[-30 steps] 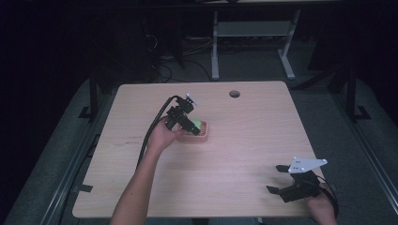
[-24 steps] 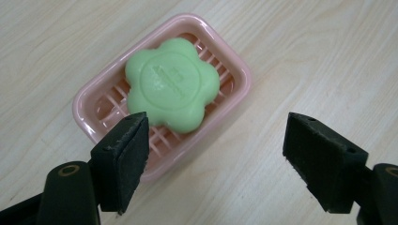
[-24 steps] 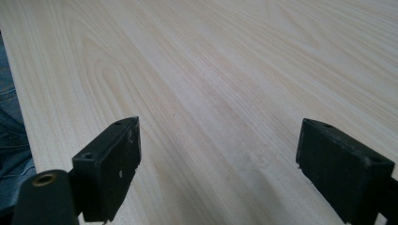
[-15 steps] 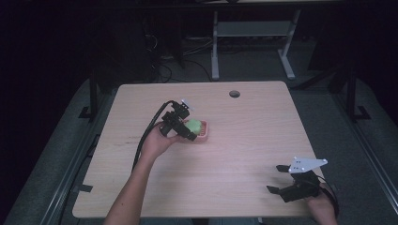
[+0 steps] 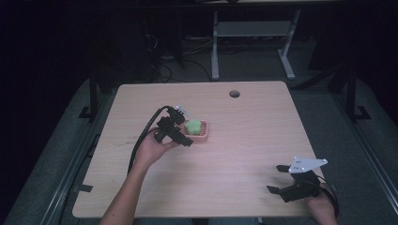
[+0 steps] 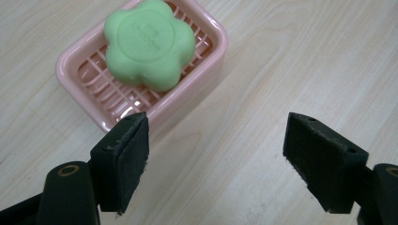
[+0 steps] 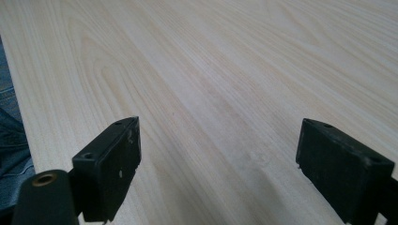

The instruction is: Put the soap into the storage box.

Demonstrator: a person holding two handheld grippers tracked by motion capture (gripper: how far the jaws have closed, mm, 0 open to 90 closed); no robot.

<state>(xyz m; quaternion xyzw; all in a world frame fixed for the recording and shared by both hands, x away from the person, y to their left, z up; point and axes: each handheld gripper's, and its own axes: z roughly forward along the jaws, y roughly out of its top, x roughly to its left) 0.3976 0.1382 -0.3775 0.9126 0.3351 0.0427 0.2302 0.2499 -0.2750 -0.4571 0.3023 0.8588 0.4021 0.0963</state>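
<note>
- Dark floor and a metal frame surround the pale wooden desk (image 5: 244, 140), which has a round cable hole (image 5: 234, 93) near its far edge.
- On the left half of the desk sits a pink slatted plastic soap dish (image 6: 89, 79), and a green flower-shaped bar of soap (image 6: 149, 43) lies inside it, resting on the slats.
- I hold my left gripper (image 6: 213, 157) just beside the dish, jaws wide apart and gripping nothing; one jaw sits near the dish's rim, the other over bare wood.
- I hold my right gripper (image 7: 218, 164) low at the near right corner of the desk, well apart from the dish, jaws also spread wide and empty.
- Risk, as I judge it: if I close the left gripper from this offset, one jaw could catch the rim and slide or tip the light dish.
- The soap looks smooth and rounded, so a pinch on its sloping edge might squeeze it out onto the desk.
</note>
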